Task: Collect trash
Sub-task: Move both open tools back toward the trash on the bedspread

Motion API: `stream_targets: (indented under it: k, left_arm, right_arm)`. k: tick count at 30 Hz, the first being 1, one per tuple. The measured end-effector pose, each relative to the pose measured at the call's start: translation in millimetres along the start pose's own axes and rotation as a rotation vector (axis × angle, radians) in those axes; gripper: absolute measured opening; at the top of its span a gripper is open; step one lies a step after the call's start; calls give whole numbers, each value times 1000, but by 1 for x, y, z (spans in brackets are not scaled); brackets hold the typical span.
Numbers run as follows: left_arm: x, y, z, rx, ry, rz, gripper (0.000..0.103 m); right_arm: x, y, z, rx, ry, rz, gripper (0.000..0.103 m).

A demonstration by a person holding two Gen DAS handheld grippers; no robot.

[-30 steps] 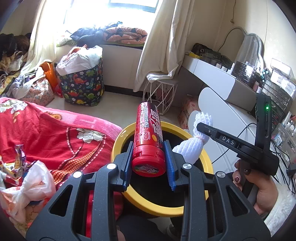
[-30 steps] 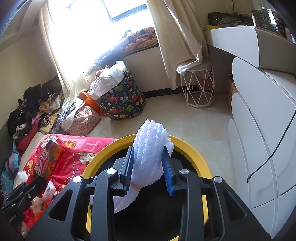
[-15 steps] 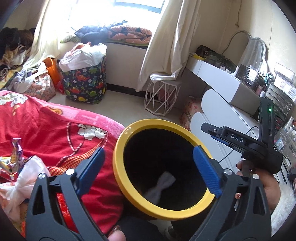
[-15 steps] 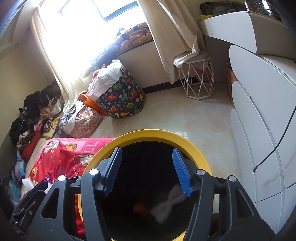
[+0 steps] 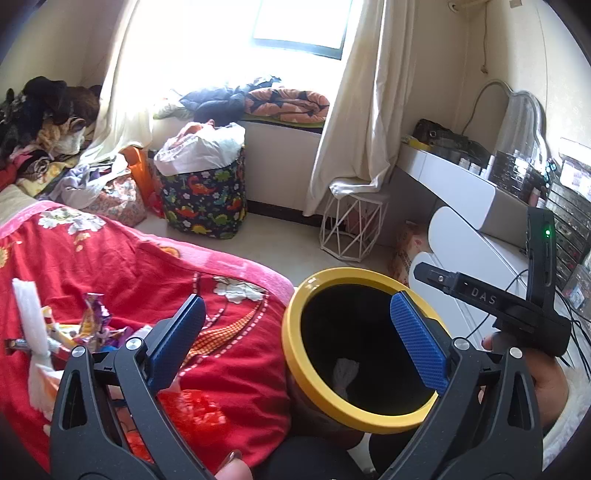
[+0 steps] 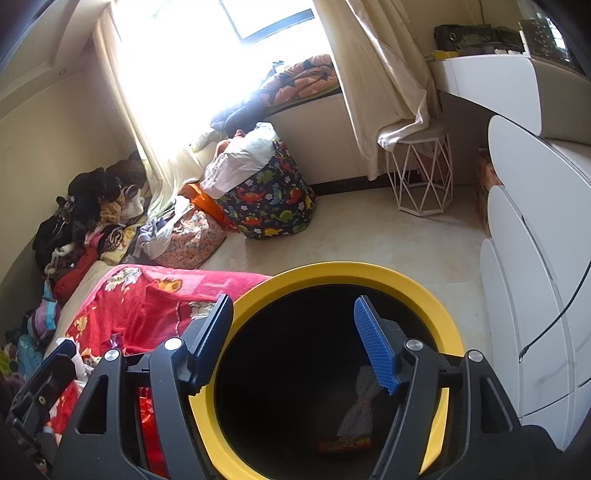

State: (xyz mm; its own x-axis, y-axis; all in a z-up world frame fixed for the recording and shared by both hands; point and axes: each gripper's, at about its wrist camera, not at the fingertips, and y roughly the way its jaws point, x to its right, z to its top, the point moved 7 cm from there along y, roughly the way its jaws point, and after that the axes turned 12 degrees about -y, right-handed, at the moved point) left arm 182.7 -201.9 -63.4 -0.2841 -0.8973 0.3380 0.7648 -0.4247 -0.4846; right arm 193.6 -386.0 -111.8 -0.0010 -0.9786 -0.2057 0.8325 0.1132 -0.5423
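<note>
Both grippers, left (image 5: 295,336) and right (image 6: 295,339), gape empty over the bin (image 6: 424,295), foam net (image 6: 360,406) inside, wrappers (image 5: 92,325) left on blanket (image 5: 147,266).

Blown-out daylight floods through the window (image 5: 299,27); fisheye edges curve, dark.

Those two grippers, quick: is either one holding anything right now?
Left gripper: open, holding nothing.
Right gripper: open, holding nothing, above the yellow-rimmed bin.
</note>
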Motion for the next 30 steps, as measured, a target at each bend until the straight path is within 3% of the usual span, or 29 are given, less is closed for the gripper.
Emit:
stream_targets:
  k: [11, 30]
  left_arm:
    - [-34, -28, 12, 61, -34, 56, 92]
    - [-89, -66, 24, 136, -99, 151, 92]
  right_arm:
    - [-50, -5, 2, 18, -82, 63, 70]
    - [-137, -6, -24, -37, -213, 200, 74]
